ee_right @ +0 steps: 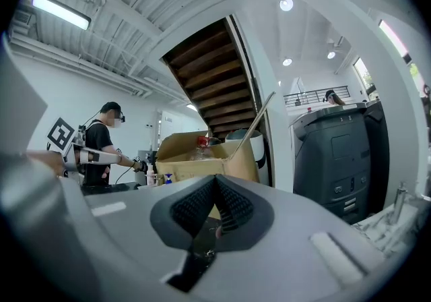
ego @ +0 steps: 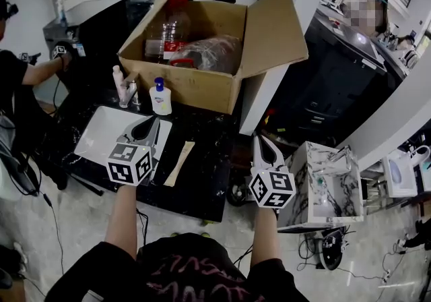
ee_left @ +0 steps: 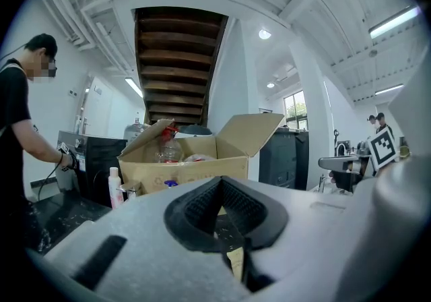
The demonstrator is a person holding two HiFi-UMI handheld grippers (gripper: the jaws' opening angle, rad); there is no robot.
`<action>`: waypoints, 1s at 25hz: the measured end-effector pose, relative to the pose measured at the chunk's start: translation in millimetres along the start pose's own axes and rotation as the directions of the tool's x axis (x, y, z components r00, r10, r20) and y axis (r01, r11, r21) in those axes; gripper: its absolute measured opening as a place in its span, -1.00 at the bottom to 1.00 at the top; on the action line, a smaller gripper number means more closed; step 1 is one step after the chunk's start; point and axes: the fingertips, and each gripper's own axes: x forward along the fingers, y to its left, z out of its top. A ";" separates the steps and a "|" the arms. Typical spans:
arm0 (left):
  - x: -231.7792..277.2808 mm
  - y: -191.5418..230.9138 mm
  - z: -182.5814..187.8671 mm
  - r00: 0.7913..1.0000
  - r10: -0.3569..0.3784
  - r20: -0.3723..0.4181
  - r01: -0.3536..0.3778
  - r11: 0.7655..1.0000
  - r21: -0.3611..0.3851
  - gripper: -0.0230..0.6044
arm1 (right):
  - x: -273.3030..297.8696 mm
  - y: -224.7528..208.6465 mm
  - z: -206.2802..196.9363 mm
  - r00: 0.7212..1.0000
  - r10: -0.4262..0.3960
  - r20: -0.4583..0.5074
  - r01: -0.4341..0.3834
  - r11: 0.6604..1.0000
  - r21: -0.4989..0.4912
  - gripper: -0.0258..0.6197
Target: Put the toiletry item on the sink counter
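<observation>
A person is holding two grippers over a black counter [ego: 209, 172]. The left gripper [ego: 149, 127] is hovering above the near right corner of a white sink basin [ego: 101, 133], and its fingers are pressed together with nothing between them. The right gripper [ego: 264, 147] is hanging past the counter's right edge, at about 3 o'clock from the left one, and its fingers are also closed together and empty. A pump bottle [ego: 160, 98] with a blue top is standing upright on the counter at 12 o'clock from the left gripper. Its long axis is running straight up and down, and its base is resting just in front of an open cardboard box [ego: 195, 85]. Which way its spout is facing cannot be made out. At 9 o'clock from it, a faucet [ego: 128, 92] and a small pink bottle [ego: 118, 81] are also standing upright. A flat beige strip [ego: 179, 163] is lying on the counter between the two grippers, its long axis running from 7 o'clock to 1 o'clock. The box is sitting at the counter's far side with its flaps raised, holding bottles and a plastic bag. Another person [ego: 13, 78] in black is reaching in from 9 o'clock.
</observation>
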 end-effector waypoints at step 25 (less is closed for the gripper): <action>3.2 -4.6 11.1 0.999 -0.027 0.019 0.027 1.000 0.006 -0.92 | 2.9 -4.7 10.3 1.000 -0.014 0.019 0.014 1.000 -0.018 -0.91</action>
